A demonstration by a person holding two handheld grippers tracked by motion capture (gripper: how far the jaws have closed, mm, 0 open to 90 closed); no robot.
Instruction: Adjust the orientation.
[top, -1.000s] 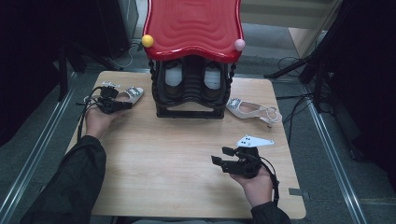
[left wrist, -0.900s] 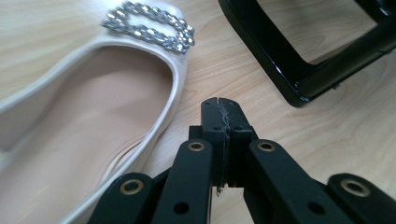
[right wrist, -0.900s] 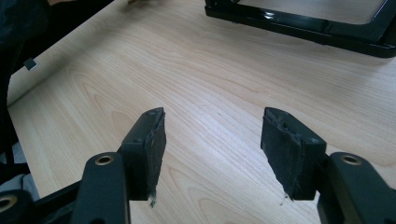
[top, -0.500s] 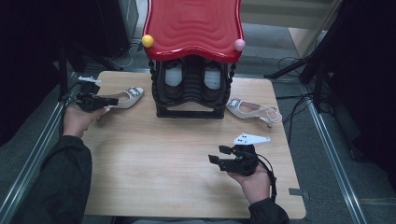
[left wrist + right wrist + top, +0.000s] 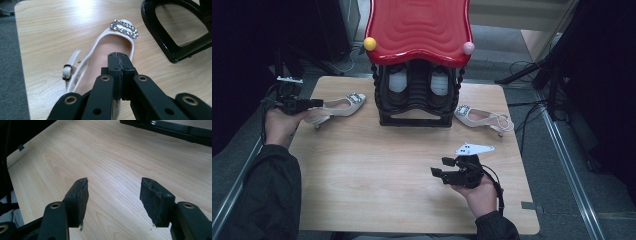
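A white slingback heel with a rhinestone buckle (image 5: pixel 339 106) lies on its sole at the table's back left, toe toward the black stand. In the left gripper view the same heel (image 5: pixel 107 47) sits just under and beyond my jaws, its strap loose to the left. My left gripper (image 5: pixel 318 103) hovers at the heel end by the table's left edge, and my left gripper (image 5: pixel 119 57) is shut with nothing showing between the pads. My right gripper (image 5: pixel 441 167) is held open over bare wood near the front right. The right gripper (image 5: pixel 115 185) has only tabletop between its fingers.
A black shoe stand (image 5: pixel 417 102) with a red wavy roof (image 5: pixel 419 27) stands at the back centre, a pair of shoes inside it. Its black base (image 5: pixel 175 37) is close to the heel's toe. A second white heel (image 5: pixel 482 119) lies right of the stand.
My left hand has drawn back to the left and risen, from over the heel's back toward the table's left edge. The heel stays put. The right hand has barely moved.
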